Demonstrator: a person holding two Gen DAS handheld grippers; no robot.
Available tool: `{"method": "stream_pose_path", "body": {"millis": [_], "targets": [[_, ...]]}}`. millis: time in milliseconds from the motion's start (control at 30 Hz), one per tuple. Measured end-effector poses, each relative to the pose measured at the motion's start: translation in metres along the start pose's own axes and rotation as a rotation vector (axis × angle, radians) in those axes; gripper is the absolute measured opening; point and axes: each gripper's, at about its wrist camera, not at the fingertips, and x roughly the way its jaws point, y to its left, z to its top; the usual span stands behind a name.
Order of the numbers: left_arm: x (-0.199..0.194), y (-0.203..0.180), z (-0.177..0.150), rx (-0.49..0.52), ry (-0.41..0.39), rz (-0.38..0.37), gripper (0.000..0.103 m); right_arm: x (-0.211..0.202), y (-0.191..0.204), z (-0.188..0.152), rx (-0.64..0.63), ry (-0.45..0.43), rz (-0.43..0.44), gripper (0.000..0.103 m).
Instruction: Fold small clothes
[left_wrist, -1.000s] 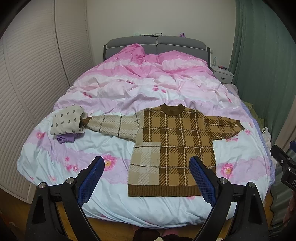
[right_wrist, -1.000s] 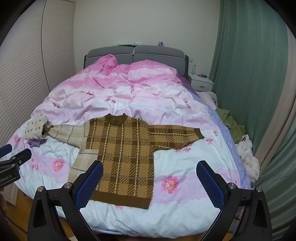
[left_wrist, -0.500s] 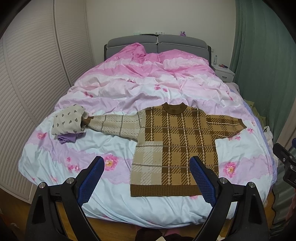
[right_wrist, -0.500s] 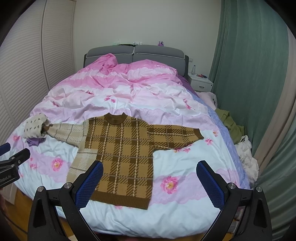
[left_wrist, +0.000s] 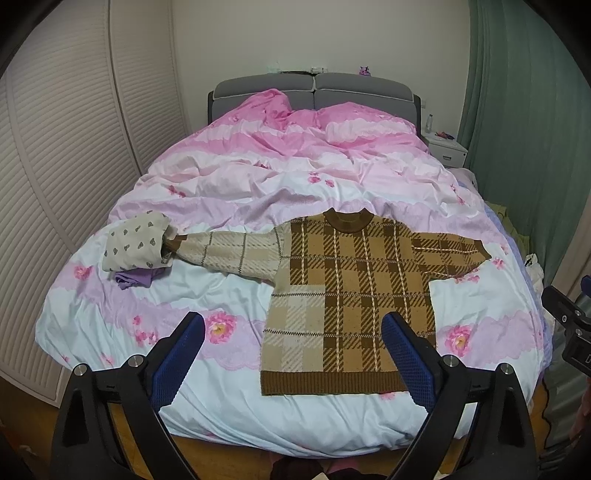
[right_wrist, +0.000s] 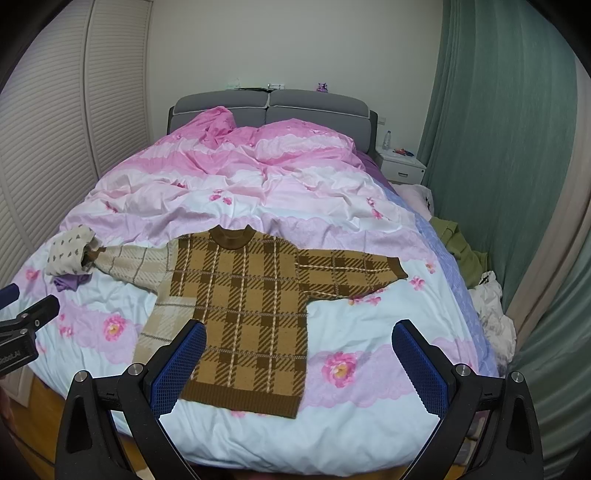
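Note:
A brown and beige plaid sweater (left_wrist: 351, 291) lies flat on the bed, sleeves spread, hem toward me; it also shows in the right wrist view (right_wrist: 251, 306). Its left cuff touches a folded cream garment with a heart print (left_wrist: 136, 242). My left gripper (left_wrist: 291, 347) is open and empty, held above the foot of the bed, short of the hem. My right gripper (right_wrist: 299, 354) is open and empty, also back from the hem, to the right of the left one.
The bed has a pink and white floral duvet (left_wrist: 295, 162). A purple cloth (left_wrist: 135, 278) lies under the folded garment. A louvred wardrobe (left_wrist: 55, 147) stands left, green curtains (right_wrist: 498, 147) and a nightstand (right_wrist: 400, 168) right. Clothes (right_wrist: 461, 254) lie on the floor at the right.
Both grippers have drawn slightly back and up from the bed; the sweater sits a little lower and smaller in the views. Nothing on the bed has moved.

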Motion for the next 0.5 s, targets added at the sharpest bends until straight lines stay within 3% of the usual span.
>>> {"method": "stream_pose_path", "body": {"millis": [500], "targets": [[0.0015, -0.0037, -0.0003, 0.013, -0.008, 0.003, 0.098, 0.0009, 0.0017, 0.0011, 0.000, 0.002, -0.003, 0.102]]}}
